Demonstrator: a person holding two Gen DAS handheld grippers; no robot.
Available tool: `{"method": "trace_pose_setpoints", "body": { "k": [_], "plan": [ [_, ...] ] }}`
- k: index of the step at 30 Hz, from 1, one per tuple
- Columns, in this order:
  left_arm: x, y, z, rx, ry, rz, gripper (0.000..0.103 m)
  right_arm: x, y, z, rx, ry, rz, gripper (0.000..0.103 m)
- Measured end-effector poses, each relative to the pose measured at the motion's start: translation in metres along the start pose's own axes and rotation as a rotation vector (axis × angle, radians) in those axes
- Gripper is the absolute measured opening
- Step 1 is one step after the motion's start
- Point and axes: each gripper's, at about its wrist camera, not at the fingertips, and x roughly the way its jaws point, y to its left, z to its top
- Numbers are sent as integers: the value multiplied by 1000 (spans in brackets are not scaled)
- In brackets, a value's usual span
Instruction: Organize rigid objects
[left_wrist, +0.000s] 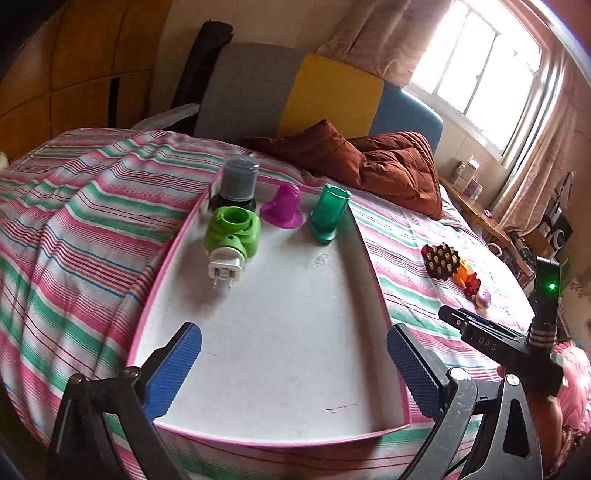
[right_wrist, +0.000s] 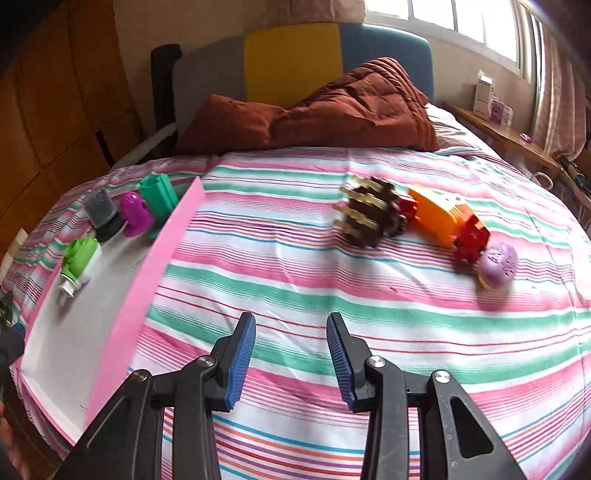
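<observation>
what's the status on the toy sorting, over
Left hand-held gripper open over the tray. Right hand-held gripper open, empty, above the bedsheet. Four items in tray; brown toy, orange toy, purple ball loose. Path unobstructed.

Surfaces: cloth bed, plastic toys.
Bedsheet (right_wrist: 332, 288) woven striped cloth, matt; tray (left_wrist: 280, 354) matt white, pink rim; green plug (left_wrist: 231, 236) glossy plastic; fingers (right_wrist: 240, 363) ribbed blue pads.

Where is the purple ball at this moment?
The purple ball lies on the striped bedspread, outside the pink tray, at the right in the right wrist view, touching the red block.
</observation>
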Motion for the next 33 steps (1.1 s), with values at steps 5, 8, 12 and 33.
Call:
{"method": "trace_pose_setpoints", "body": {
  "k": [5, 8, 12, 33],
  "plan": [
    [-4, -18, -5, 42, 8, -15, 101, -11, -42, -15, 64, -13, -54, 40],
    [-5, -30, -8, 69, 14, -24, 102, -17, -64, -20, 109, -26, -79, 40],
    [-6, -46, -13, 106, 37, -75, 102, -22, -90, -24, 169, -42, -114, 40],
    [-9, -91, -26, 257, 69, -64, 102, 38, -209, 51, 535, -9, -155, 45]
  ]
}}
